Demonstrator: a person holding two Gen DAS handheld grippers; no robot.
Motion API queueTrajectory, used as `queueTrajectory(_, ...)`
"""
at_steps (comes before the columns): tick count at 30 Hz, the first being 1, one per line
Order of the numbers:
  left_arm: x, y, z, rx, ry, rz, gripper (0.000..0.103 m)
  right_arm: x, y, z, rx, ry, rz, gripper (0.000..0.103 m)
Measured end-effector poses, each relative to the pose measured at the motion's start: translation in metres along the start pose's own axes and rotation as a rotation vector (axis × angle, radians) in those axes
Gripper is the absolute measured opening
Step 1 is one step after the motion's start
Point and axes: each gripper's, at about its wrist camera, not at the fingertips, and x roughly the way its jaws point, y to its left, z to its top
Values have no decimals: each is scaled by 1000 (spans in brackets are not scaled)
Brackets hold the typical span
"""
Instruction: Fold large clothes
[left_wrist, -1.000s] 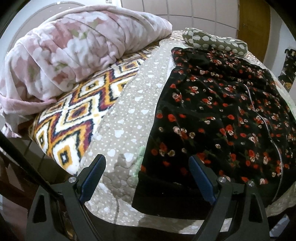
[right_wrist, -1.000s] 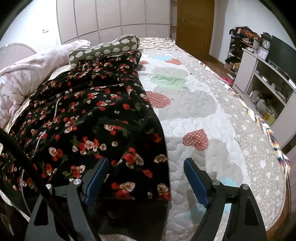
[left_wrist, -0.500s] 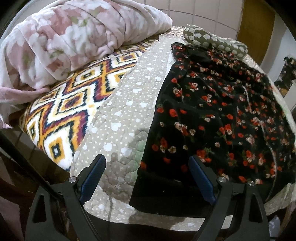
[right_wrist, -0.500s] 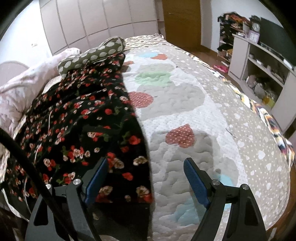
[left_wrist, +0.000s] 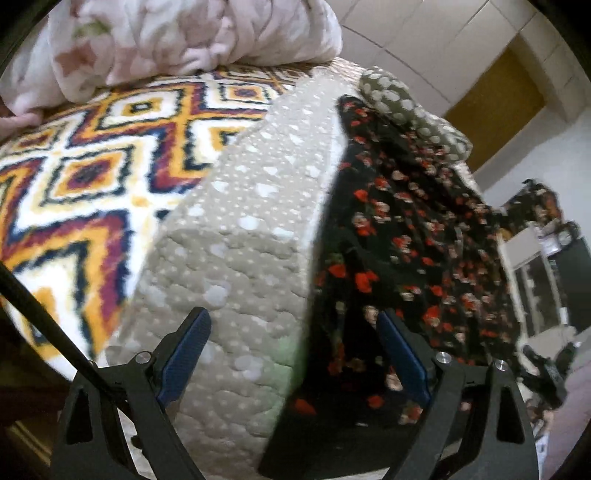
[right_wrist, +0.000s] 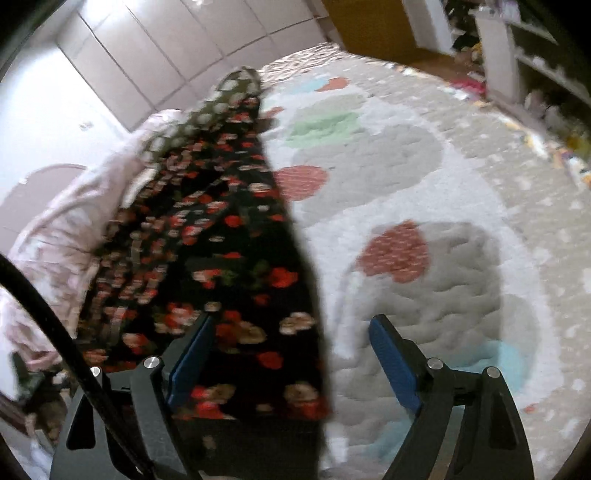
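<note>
- Tilted and closer to the bed now than a second ago in both views, with more motion blur.
- Black dress with red and cream flowers, spread lengthwise on the quilt, its near hem at the bed's near edge.
- Left gripper released, wide open over the dress's left edge, nothing pinched.
- Right gripper likewise released, straddling the dress's right edge, nothing pinched.
- Far end of the dress tucked against a spotted pillow; collar hard to make out.
- Near hem partly cut off by the gripper bodies.
- Patterned blanket and pink duvet just left of the quilt.
- Wide bare quilt right of the dress.
</note>
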Motion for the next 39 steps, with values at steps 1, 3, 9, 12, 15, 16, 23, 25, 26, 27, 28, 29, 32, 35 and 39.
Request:
queueTrajectory(1,0,-1,-1,-5,5,-29,89,2,1,1,9,9,32,89)
queueTrajectory(3,1,-6,-5,-15,28,-112,80,9,2,1,38,39,125,89)
queueTrajectory(9,6,-17,-24,-35,67,-219,72,21,5,-3,76,95,243,89)
queueTrajectory(12,3,-17,-30,-48,71,-245,72,20,1,-6,86,107,291,89)
queueTrajectory(15,0,-19,-38,-54,90,-268,70,16,-3,-12,96,115,336,89)
queueTrajectory(16,0,-19,-40,-52,96,-274,70,15,-3,-13,95,118,347,89)
queueTrajectory(23,0,-28,-55,-11,122,-287,69,10,14,-36,8,183,397,87)
queueTrajectory(25,3,-29,-54,-18,124,-275,69,10,18,-41,-3,186,384,84)
queueTrajectory(26,5,-31,-53,-22,124,-269,69,12,21,-44,-10,185,359,80)
queueTrajectory(27,5,-32,-52,-27,121,-256,65,13,24,-45,-20,180,335,74)
queueTrajectory(28,6,-33,-51,-28,114,-222,50,14,27,-46,-31,174,308,71)
queueTrajectory(29,6,-34,-50,-26,109,-176,38,15,30,-47,-39,173,283,58)
queueTrajectory(32,3,-29,-45,-80,104,-156,13,21,34,-47,-44,194,211,20)
queueTrajectory(35,-19,-36,-44,-57,36,-134,12,15,36,-45,-39,186,208,14)
queueTrajectory(39,-57,-55,-49,18,-53,-112,11,-18,38,-44,-65,131,224,10)
